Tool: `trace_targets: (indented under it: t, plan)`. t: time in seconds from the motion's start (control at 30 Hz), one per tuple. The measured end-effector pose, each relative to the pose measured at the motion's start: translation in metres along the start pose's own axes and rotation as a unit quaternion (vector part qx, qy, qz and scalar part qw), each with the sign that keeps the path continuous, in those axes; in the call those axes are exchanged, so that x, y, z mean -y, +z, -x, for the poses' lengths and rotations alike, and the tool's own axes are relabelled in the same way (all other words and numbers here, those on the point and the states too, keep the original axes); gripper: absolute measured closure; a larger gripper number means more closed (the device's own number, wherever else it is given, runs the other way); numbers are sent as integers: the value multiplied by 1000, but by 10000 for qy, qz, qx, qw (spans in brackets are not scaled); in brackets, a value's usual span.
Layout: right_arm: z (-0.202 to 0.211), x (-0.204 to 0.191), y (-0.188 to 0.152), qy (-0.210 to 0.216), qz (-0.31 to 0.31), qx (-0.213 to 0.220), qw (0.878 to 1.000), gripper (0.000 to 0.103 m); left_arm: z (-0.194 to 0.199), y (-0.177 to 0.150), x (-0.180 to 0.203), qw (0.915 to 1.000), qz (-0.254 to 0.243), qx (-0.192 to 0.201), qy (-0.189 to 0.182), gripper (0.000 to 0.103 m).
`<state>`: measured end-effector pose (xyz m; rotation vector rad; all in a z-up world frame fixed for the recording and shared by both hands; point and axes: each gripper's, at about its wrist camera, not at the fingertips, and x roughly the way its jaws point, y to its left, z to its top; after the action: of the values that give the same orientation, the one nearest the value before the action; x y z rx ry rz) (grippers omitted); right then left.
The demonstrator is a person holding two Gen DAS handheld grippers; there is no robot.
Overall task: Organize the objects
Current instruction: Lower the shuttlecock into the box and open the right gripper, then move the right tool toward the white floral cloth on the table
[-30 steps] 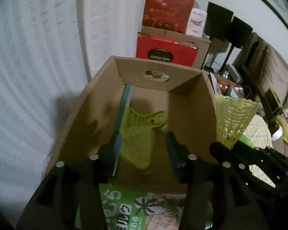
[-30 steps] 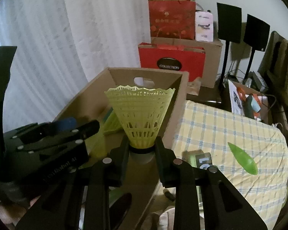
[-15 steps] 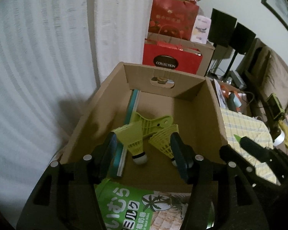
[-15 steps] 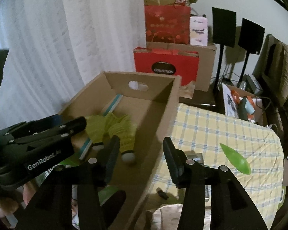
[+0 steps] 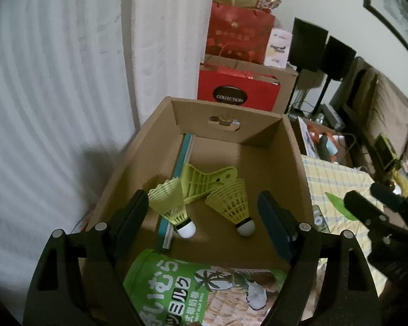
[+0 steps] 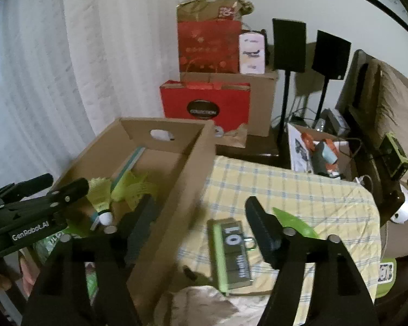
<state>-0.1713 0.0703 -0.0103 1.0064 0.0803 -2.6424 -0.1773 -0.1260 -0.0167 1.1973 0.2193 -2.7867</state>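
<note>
Shuttlecocks (image 5: 229,203) lay in the cardboard box (image 5: 296,157), at twelve o'clock from my left gripper (image 5: 204,212); both grippers' jaws, just opening, stood apart, empty. Red bag (image 5: 236,93) read "COLLECTION".

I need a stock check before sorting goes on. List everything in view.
cardboard box: 1, brown, beside the curtain
shuttlecocks: 2, yellow-green, lying in the box
clip: 1, yellow-green, in the box behind them
flat teal-edged item: 1, along the box's left wall
snack bag: 1, green, at the box's near end
checked cloth: 1, yellow, right of the box
green leaf-shaped piece: 1, on the cloth
green-edged pack: 1, on the cloth
red bags: 2, behind the box
left gripper: fingers open, empty
right gripper: fingers open, empty
</note>
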Motion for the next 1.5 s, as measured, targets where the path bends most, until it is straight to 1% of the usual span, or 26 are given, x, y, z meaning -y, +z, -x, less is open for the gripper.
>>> trace_targets:
  t: [0.03, 0.07, 0.1, 0.13, 0.23, 0.27, 0.33, 0.7, 0.97, 1.2, 1.5]
  plan:
    - [1, 3, -1, -4, -13, -7, 10000, 23, 1, 0, 1, 10000, -4, 11, -13, 21]
    - [3, 5, -1, -12, -26, -12, 10000, 20, 2, 0, 2, 10000, -2, 25, -43, 17]
    - [4, 8, 0, -26, -31, -14, 10000, 19, 3, 1, 3, 9999, 9, 50, -87, 9]
    - [6, 12, -1, -62, -33, -21, 10000, 18, 5, 1, 3, 9999, 23, 85, -134, 6]
    - [10, 21, -2, -96, -70, -20, 9999, 7, 9, 1, 8, 9997, 10, 111, -222, 6]
    - [12, 24, -3, -96, -94, -9, 9999, 1, 10, 0, 11, 9997, -24, 126, -220, 6]
    - [17, 30, -4, -113, -143, 18, 9998, 1, 13, 0, 17, 9996, -104, 158, -223, 0]
    - [43, 68, -11, -369, -333, 111, 9987, 1, 26, -8, 50, 9982, -348, 214, -448, 0]
    - [59, 108, -24, -596, -525, 116, 9968, 1, 25, -18, 82, 9959, -546, -36, -716, 0]
    - [70, 138, -41, -713, -687, 97, 9950, 1, 24, -27, 106, 9945, -618, -62, -848, 0]
    - [74, 152, -66, -667, -685, -44, 9954, 1, 20, -46, 133, 9899, -832, -291, -1107, 0]
